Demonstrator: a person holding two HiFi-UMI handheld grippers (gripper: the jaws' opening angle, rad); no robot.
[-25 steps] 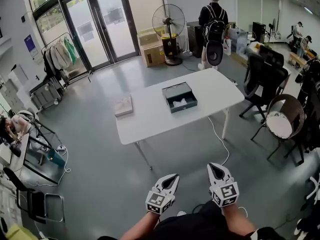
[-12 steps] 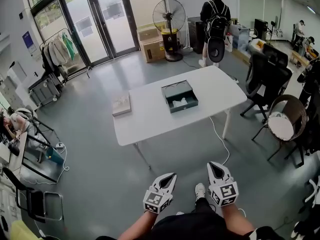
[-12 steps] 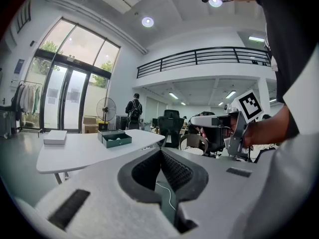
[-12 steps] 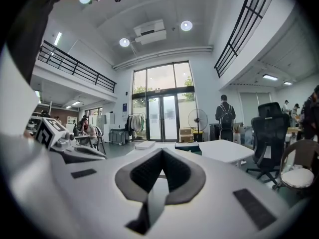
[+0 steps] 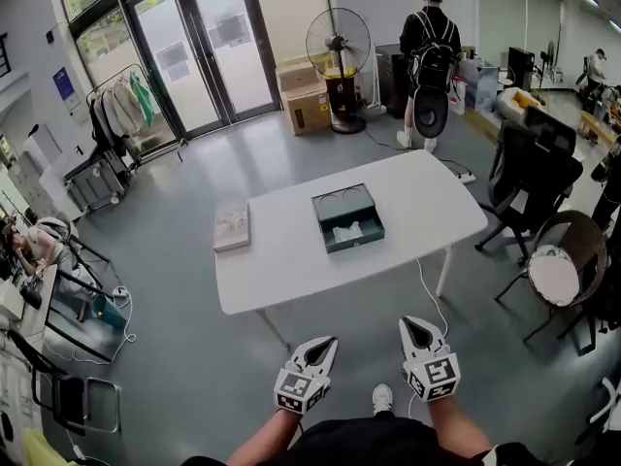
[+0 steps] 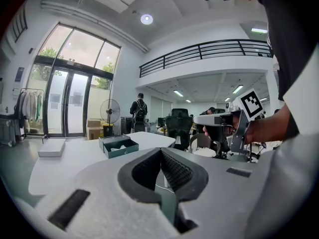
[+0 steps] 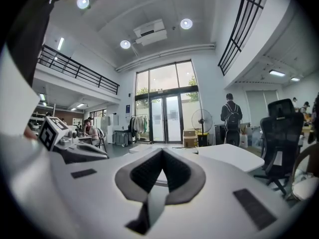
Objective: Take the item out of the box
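Note:
A dark green open box point(image 5: 348, 217) lies on the white table point(image 5: 291, 260), with a pale item point(image 5: 347, 231) inside it. The left gripper view shows the same box point(image 6: 118, 145) with the pale item point(image 6: 118, 146). Both grippers are held low in front of the person, well short of the table. My left gripper point(image 5: 326, 343) is shut with nothing between its tips point(image 6: 161, 150). My right gripper point(image 5: 411, 324) is also shut and empty, its tips point(image 7: 162, 151) meeting in the right gripper view.
A flat beige box point(image 5: 233, 227) lies at the table's left end. Office chairs point(image 5: 535, 168) stand to the right of the table. A person with a backpack point(image 5: 430, 61) stands beyond it, near a floor fan point(image 5: 338, 47) and cardboard boxes point(image 5: 310, 100). A cable point(image 5: 427, 286) runs down from the table.
The table and box have come nearer and lower in the head view as the person walks toward them. Both grippers stay shut and side by side.

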